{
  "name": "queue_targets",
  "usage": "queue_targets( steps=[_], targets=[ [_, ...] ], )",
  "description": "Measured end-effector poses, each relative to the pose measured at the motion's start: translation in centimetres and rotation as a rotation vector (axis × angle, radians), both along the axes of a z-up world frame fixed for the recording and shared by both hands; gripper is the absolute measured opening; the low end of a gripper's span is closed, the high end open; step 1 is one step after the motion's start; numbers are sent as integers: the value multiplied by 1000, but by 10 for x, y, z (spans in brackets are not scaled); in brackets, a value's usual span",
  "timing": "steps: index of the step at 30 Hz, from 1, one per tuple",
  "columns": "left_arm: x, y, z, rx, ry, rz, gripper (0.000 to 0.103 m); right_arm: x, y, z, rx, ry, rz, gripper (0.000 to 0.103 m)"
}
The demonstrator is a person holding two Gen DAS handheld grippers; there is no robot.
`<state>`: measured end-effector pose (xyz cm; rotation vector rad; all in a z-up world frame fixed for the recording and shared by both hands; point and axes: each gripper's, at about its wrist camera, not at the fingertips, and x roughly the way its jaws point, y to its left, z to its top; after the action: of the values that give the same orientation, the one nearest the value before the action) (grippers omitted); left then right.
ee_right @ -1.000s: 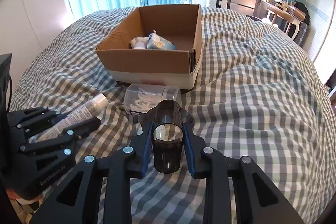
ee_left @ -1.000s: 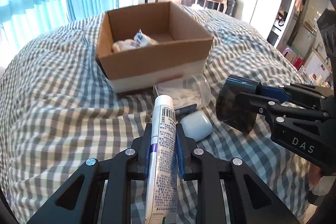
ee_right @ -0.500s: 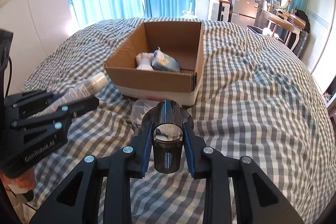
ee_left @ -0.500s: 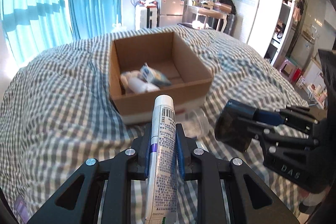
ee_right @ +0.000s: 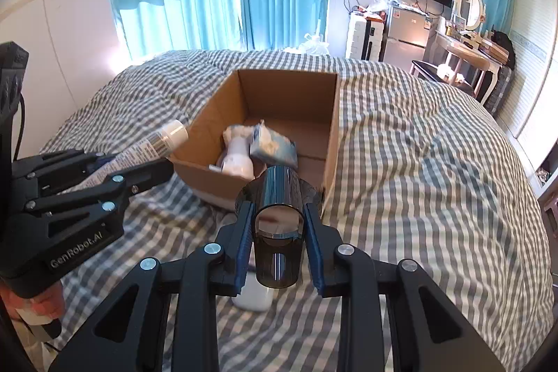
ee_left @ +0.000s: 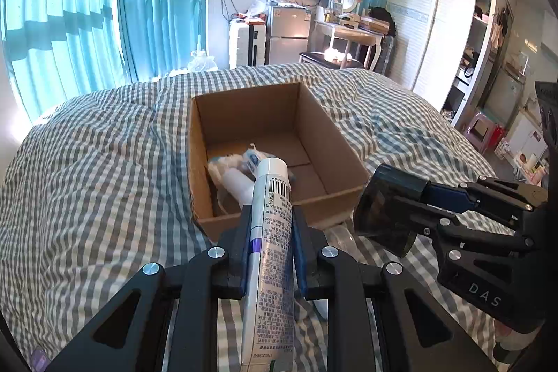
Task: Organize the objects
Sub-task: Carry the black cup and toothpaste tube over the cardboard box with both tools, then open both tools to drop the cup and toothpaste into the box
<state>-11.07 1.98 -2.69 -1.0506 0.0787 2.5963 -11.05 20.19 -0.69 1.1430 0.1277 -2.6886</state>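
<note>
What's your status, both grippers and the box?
Left gripper shut on white tube. Right gripper shut on dark cup. Cardboard box ahead, open, part filled. Nothing blocking.

The cardboard box (ee_left: 279,156) sits on the bed (ee_left: 94,183), with a packet (ee_right: 273,145) and a bottle (ee_right: 237,159) inside, near its front-left corner. The tube (ee_left: 270,232) hangs before the box's near wall; the cup (ee_left: 387,215) is to its right. Behind the bed stand a fridge (ee_left: 287,33) and a dressing desk (ee_left: 348,33)
</note>
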Motion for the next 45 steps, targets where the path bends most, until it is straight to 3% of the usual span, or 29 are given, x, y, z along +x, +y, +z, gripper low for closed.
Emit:
queue_targets(
  steps=[11, 20, 36, 45],
  targets=[
    [-49, -3, 14, 10, 23, 14, 20, -50, -6, 20, -20, 41, 9, 28],
    [-100, 4, 1, 4, -10, 19, 20, -101, -10, 23, -40, 49, 12, 28],
    [-152, 20, -53, -37, -101, 9, 20, -181, -3, -18, -78, -16, 18, 28],
    [-160, 22, -77, -61, -139, 23, 20, -196, 6, -42, -130, -74, 8, 28]
  ],
)
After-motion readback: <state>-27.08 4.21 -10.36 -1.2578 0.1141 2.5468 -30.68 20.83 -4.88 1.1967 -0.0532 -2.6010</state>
